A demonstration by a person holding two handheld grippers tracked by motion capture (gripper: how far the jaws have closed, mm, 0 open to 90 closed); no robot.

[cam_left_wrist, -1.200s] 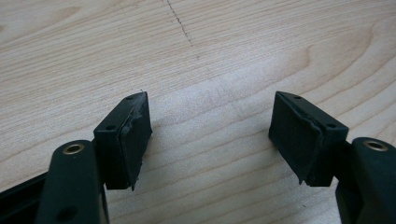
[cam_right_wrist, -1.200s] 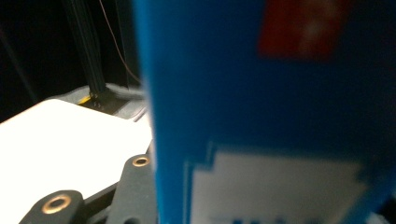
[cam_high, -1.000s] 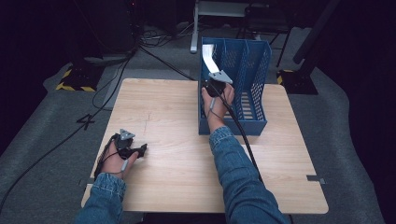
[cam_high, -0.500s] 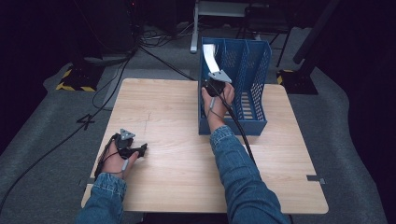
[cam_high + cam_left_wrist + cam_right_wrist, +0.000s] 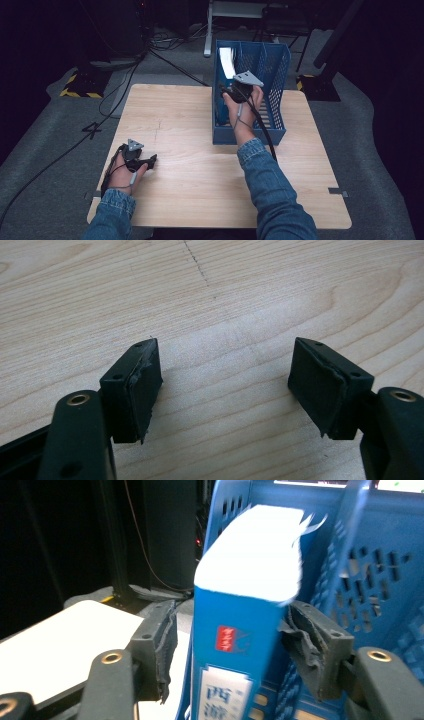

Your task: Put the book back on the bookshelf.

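counter (image 5: 200, 150): wooden, carries all | blue file rack (image 5: 272, 75): stands at the far right, its dividers keeping things upright | blue book (image 5: 240, 630): stands spine-out in the rack's left slot, apparently delivered | right claw (image 5: 227, 650): jaws just been opening, book between them, left pad clear, so released | left claw (image 5: 225, 385): open, empty, parked idle on counter

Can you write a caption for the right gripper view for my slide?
Right gripper, jaws just opening, either side of a blue book standing in a blue file rack.
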